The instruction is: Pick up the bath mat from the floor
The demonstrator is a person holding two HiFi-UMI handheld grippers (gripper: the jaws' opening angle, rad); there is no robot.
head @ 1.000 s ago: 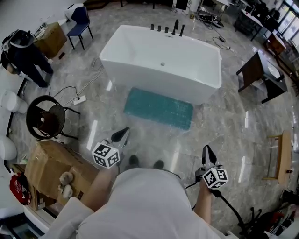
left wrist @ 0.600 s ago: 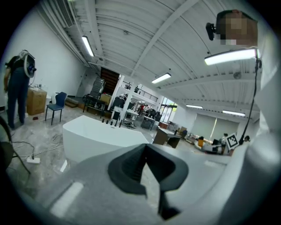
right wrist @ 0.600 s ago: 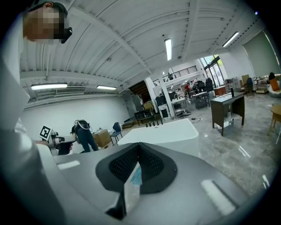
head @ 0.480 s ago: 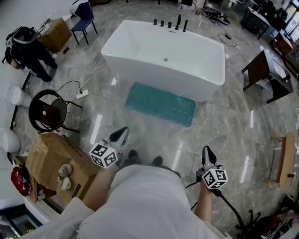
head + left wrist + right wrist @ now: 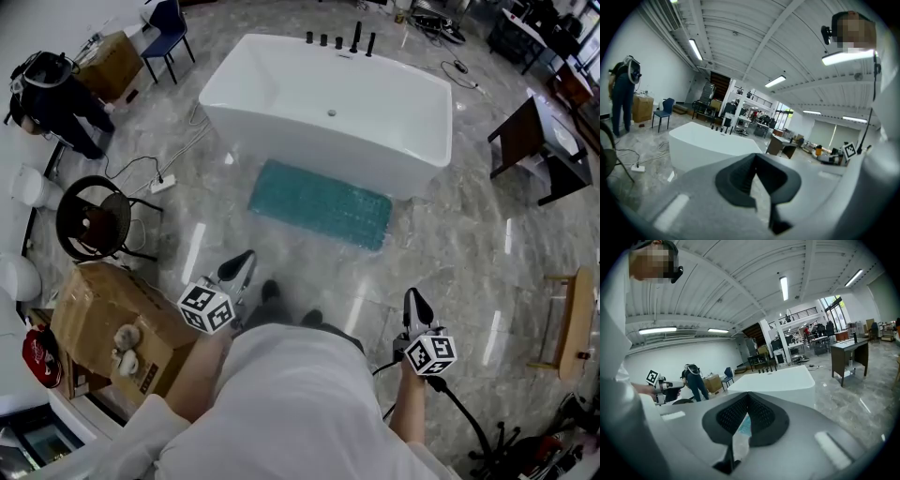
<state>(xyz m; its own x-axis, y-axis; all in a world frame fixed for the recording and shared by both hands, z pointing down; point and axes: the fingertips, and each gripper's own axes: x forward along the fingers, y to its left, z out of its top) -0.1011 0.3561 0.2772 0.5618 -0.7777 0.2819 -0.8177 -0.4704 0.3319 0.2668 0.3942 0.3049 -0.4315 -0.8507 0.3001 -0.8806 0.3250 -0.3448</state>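
Left gripper [image 5: 244, 262], right gripper [image 5: 412, 300]: jaws together, empty
Bath mat [image 5: 322, 203] lies flat well ahead of the 2 claws.

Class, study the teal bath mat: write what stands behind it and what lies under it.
Behind the bath mat stands a white bathtub, its side wall close along the mat's far edge. Under it is the grey stone floor; that covered patch cannot be seen.

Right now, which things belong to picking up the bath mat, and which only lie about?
For the job: teal rectangular bath mat; left gripper, shut; right gripper, shut.
Lying about: white rectangular bathtub; brown cardboard box; blue chair; dark wooden desk.
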